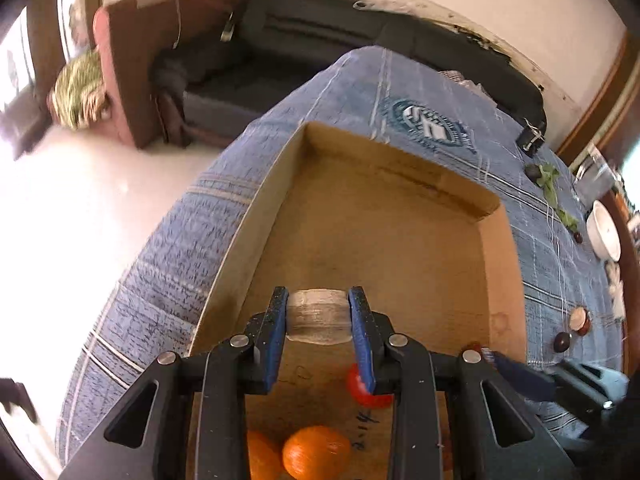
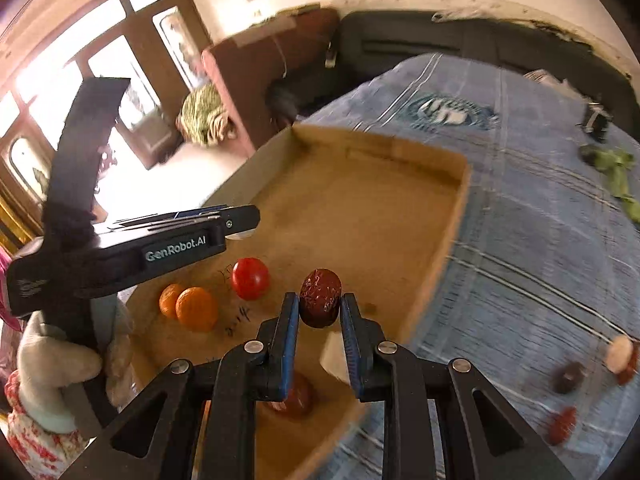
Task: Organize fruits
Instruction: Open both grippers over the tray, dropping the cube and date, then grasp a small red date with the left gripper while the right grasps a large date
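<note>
Left tongs [image 1: 319, 330]: clamped on a pale, whitish ribbed round piece [image 1: 318, 316], held over the box floor.
Right tongs [image 2: 319, 330]: clamped on a wrinkled dark-red oval date [image 2: 320, 297], held above the box.
Shallow brown cardboard box [image 1: 496, 272]: open-topped, lying on the blue checked cloth [image 1: 168, 264] that covers the table.
Fruits in the box: two round oranges [image 2: 196, 308] touching each other, a glossy red round tomato [image 2: 250, 278] near them, and another dark-red fruit [image 2: 298, 398] partly hidden behind the right tongs.
Loose on the cloth: several small dark and reddish pieces [image 2: 568, 378] beside the box, green leaves [image 2: 616, 172] farther off.
White bowl [image 1: 605, 230]: at the table's edge.
Gloved hand [image 2: 52, 368]: grips the left tool's handle.
</note>
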`<action>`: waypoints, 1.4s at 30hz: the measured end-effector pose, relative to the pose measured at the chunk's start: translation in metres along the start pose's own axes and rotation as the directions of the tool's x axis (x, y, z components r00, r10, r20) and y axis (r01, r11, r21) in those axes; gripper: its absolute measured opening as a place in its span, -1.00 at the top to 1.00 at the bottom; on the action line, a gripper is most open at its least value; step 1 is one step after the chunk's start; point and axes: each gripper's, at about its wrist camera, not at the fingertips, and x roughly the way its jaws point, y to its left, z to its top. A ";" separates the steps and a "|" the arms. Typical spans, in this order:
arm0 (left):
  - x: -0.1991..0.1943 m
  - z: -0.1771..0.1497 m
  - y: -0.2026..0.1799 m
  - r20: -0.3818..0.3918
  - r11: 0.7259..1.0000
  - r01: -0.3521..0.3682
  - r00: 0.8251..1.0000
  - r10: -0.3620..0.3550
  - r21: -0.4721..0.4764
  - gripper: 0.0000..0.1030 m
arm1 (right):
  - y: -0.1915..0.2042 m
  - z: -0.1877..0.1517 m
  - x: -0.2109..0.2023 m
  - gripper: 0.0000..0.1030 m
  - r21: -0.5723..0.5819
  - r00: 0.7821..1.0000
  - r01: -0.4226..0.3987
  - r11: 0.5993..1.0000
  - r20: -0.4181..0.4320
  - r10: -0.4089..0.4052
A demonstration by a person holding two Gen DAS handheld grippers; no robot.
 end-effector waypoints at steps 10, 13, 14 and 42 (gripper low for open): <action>-0.017 -0.003 0.020 0.026 0.993 0.094 0.995 -0.093 -0.066 0.13 | 0.009 0.008 0.025 0.40 -0.011 0.999 0.011 1.000 -0.031 -0.012; -0.041 -0.009 0.018 0.068 0.992 0.101 0.993 -0.096 -0.070 0.07 | 0.010 0.005 0.011 0.28 0.000 1.000 0.004 1.000 -0.005 -0.004; -0.051 -0.013 0.017 0.088 0.991 0.114 0.990 -0.108 -0.067 0.01 | 0.008 0.003 0.005 0.22 0.005 1.000 0.000 1.000 0.005 0.000; -0.174 -0.115 -0.120 0.128 0.889 0.452 0.880 -0.458 0.072 -0.52 | -0.169 -0.175 -0.281 -0.32 0.419 0.907 0.196 0.887 0.266 -0.326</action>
